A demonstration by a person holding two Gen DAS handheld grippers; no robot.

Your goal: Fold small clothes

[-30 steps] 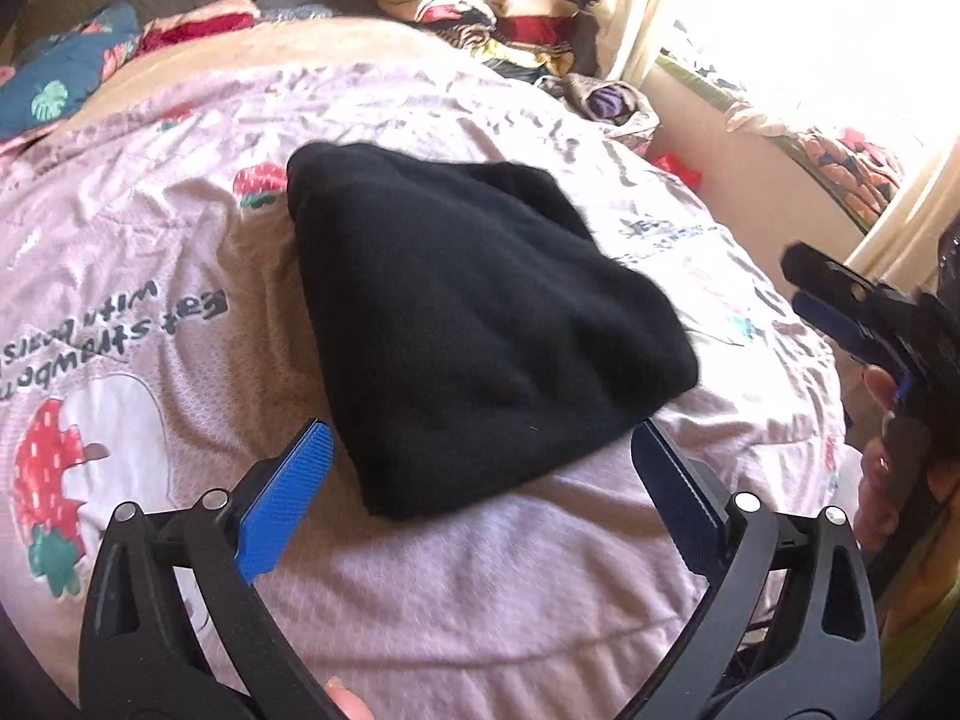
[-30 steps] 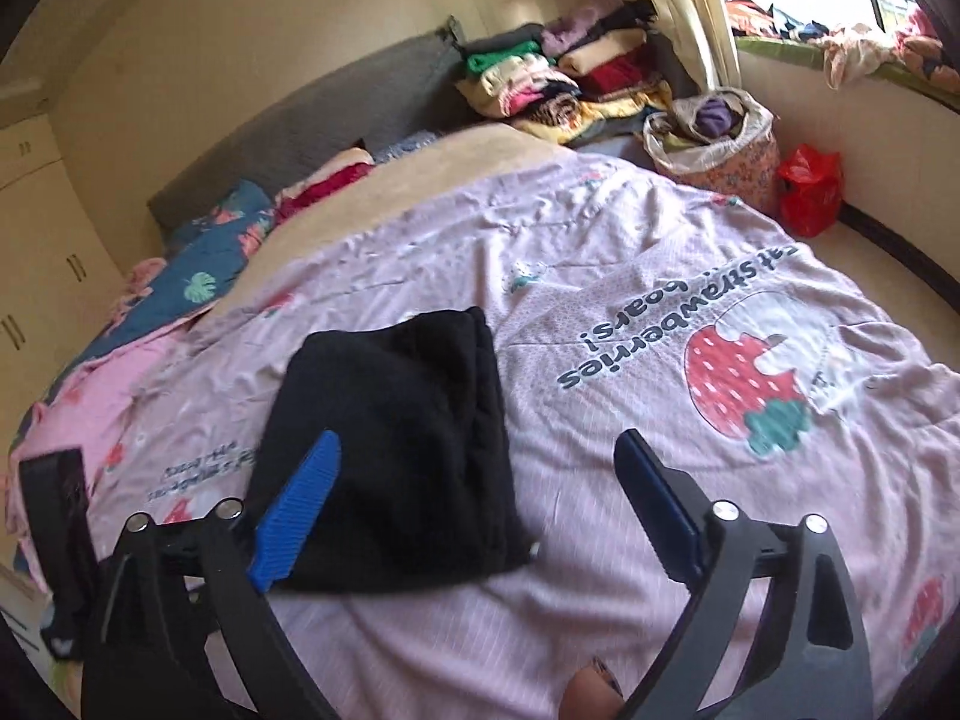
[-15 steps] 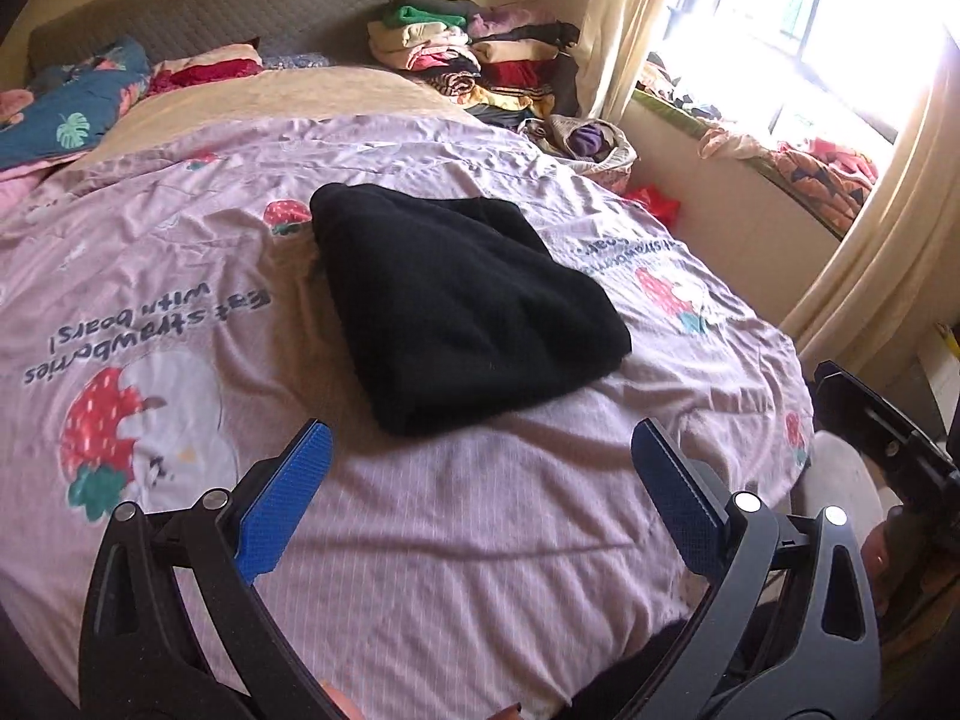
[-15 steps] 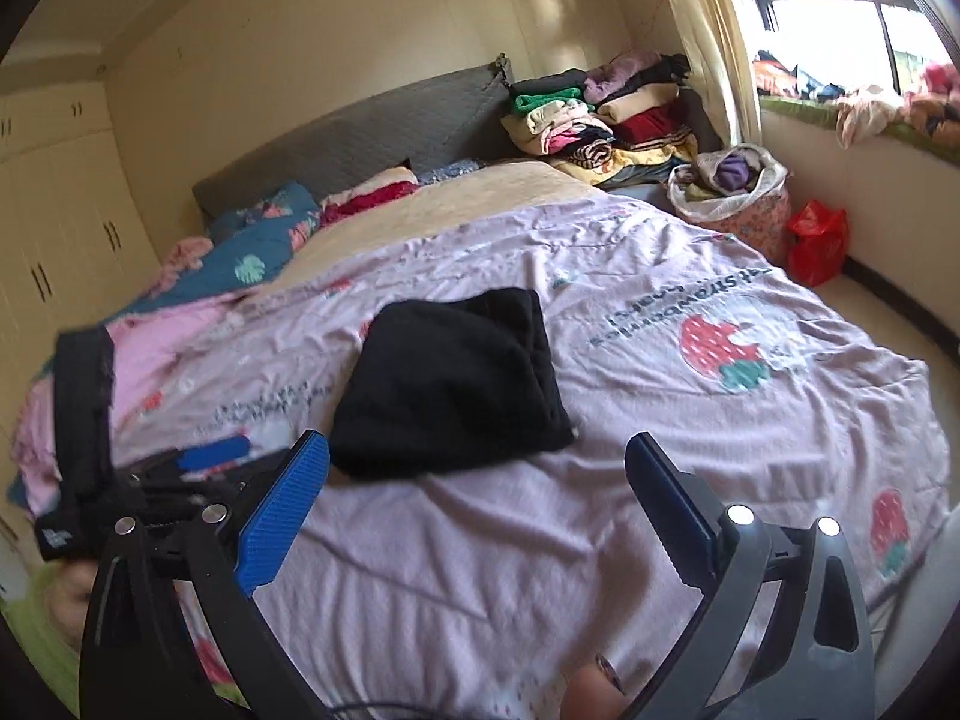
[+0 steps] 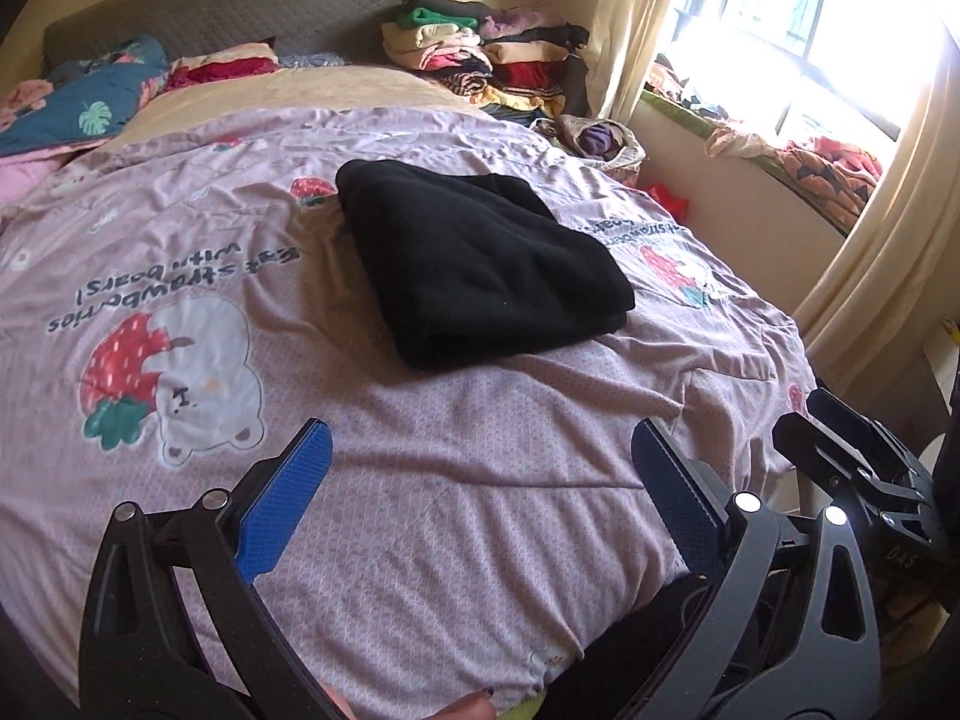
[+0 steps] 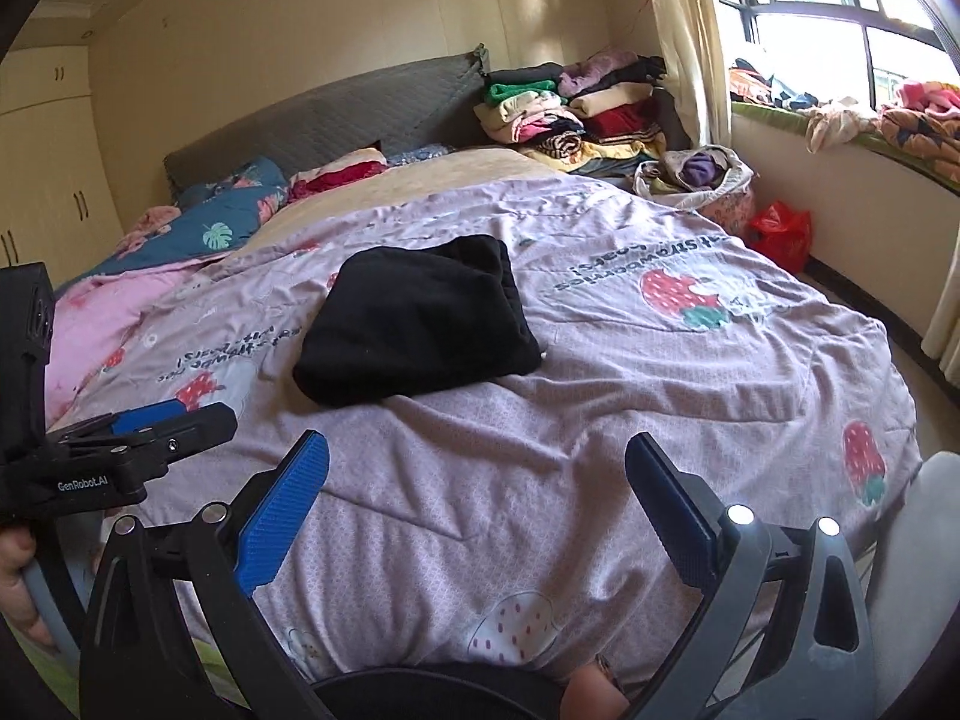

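Lying folded black garment, tools seemingly apart

The folded black garment is soft, matt, fleecy cloth. It lies on a thin, creased lilac bedspread of printed cotton-like fabric. The far headboard is grey quilted textile. Each hand-held gripper, left and right, is matt black plastic with blue ribbed pads and shiny metal rivets.
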